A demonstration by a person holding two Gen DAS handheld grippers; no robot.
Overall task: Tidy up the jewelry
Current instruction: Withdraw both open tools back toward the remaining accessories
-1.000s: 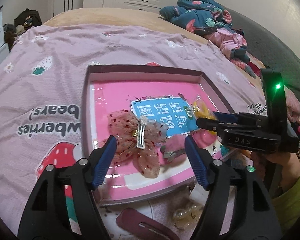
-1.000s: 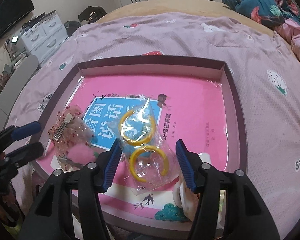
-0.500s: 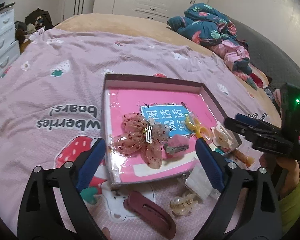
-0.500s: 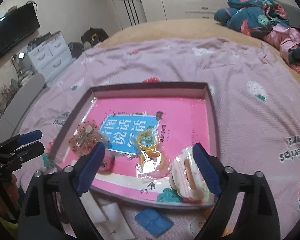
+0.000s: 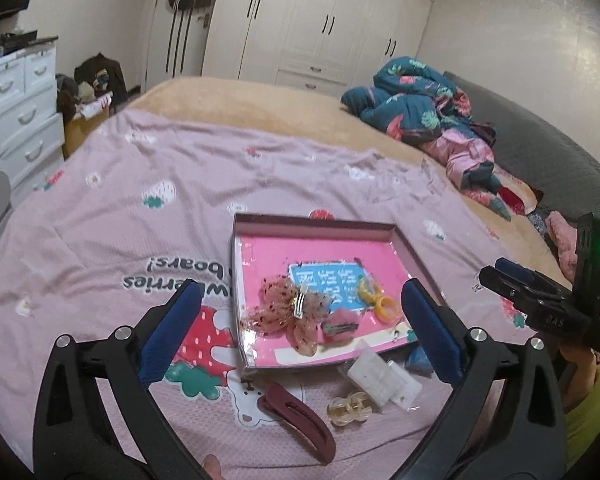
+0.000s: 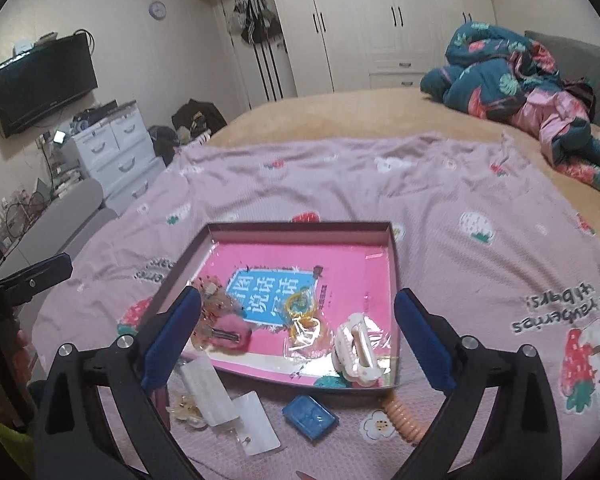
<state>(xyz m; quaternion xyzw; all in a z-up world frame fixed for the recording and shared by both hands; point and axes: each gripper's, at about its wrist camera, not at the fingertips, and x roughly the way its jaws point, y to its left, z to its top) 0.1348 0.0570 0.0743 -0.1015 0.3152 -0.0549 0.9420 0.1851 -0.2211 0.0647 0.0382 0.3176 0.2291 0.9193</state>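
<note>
A shallow box (image 5: 312, 222) (image 6: 296, 227) with a pink lining lies on the bedspread. In it are a red-dotted bow clip (image 5: 286, 312), a pink fuzzy clip (image 5: 340, 322) (image 6: 228, 332), bagged yellow rings (image 5: 380, 300) (image 6: 302, 320) and a white claw clip (image 6: 356, 348). On the spread in front lie a maroon clip (image 5: 296, 416), an amber claw clip (image 5: 348, 410), a clear case (image 5: 376, 376) (image 6: 208, 392), a blue case (image 6: 310, 416) and a peach coil tie (image 6: 402, 416). My left gripper (image 5: 298, 332) and right gripper (image 6: 298, 344) are open and empty, held back above the box's near edge.
The pink strawberry bedspread (image 5: 140, 220) covers a tan bed. Crumpled teal and pink bedding (image 6: 520, 76) lies at the far right. White drawers (image 6: 112, 148) and a wall TV (image 6: 44, 84) stand at the left, wardrobes (image 5: 320, 20) behind.
Both grippers have pulled up and back from the box, so it looks smaller and the loose items in front came into view. The box contents have stayed put.
</note>
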